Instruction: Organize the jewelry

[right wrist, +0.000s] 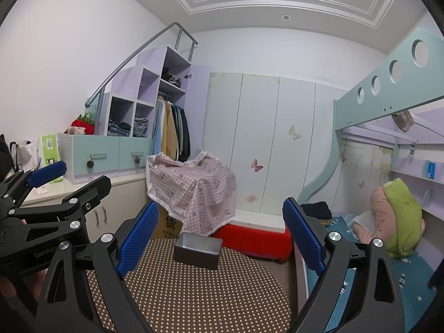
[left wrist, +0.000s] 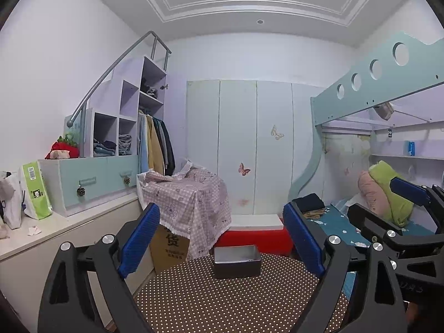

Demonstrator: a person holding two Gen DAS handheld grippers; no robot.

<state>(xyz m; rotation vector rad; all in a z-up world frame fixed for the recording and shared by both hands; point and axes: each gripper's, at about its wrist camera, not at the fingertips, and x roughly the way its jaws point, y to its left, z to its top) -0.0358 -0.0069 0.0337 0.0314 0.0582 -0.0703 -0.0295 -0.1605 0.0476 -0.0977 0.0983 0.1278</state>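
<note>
I held both tools, left tool (left wrist: 222,238) and right tool (right wrist: 217,238), wide open and empty above the dotted bench (left wrist: 236,299), grey tray (left wrist: 237,260) at its far edge, no jewelry visible, so locating pieces probably came next.

Two grippers are in view: the left gripper (left wrist: 222,238) and the right gripper (right wrist: 219,236), each with two blue-padded fingers, four pads in total, all spread wide with nothing between them. One round dotted table (left wrist: 238,299). One dark rectangular tray (left wrist: 237,260) on it; contents cannot be made out. One cardboard box (left wrist: 170,245) under one checked cloth (left wrist: 188,194). One red bench (left wrist: 258,240). Four wardrobe door panels (left wrist: 238,144), carrying at least three butterfly stickers (left wrist: 244,169). Two teal drawers (left wrist: 88,180), each with one pinecone hanging at its handle. Four round holes in the bunk rail (left wrist: 374,69). One ceiling light (left wrist: 260,21). One green bag (left wrist: 34,194).
</note>
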